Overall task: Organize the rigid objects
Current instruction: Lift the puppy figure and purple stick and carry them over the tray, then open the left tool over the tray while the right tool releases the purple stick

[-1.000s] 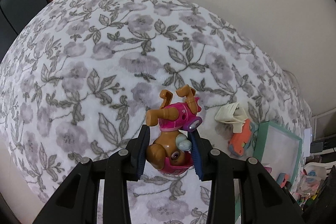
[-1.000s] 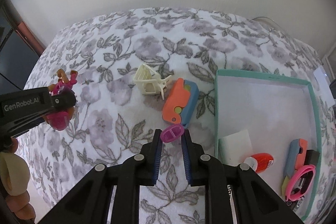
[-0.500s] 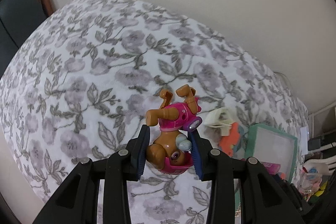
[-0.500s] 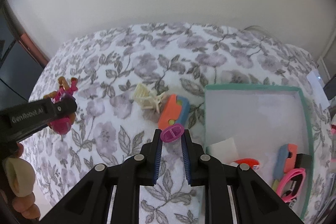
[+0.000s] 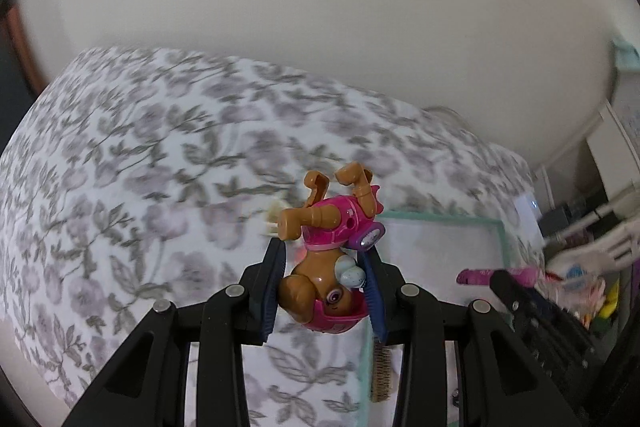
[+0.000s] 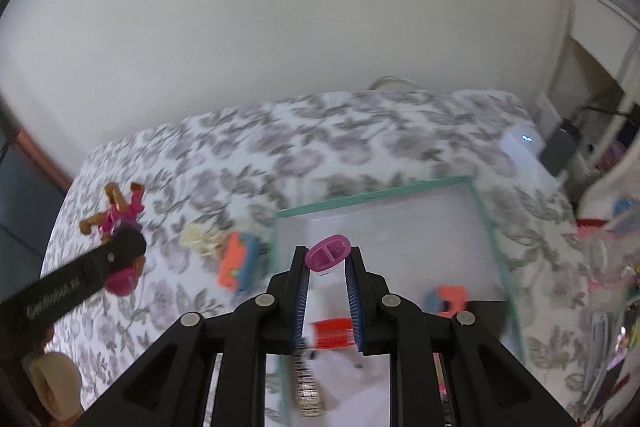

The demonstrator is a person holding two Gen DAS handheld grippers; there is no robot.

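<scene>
Left gripper [image 5: 325, 281] clamps upside-down toy dog [image 5: 329, 259]; right gripper [image 6: 329, 281] pinches pink oval piece [image 6: 330, 253], tray [image 6: 486, 215] at 2 o'clock.

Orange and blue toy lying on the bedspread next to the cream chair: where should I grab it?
Judging from the blurred right wrist view, take the orange and blue toy from above, pads across its narrow width, one on the orange edge, one on the blue. It lies flat and elongated, its long sides apparently clear.

Both loaded tongs [image 5: 324, 287] [image 6: 329, 267] now hang over the tray [image 6: 486, 215].

Brown-and-pink toy dog [image 5: 326, 267]; grey-floral white blanket [image 5: 140, 167]; teal-rimmed tray [image 6: 486, 223]
</scene>
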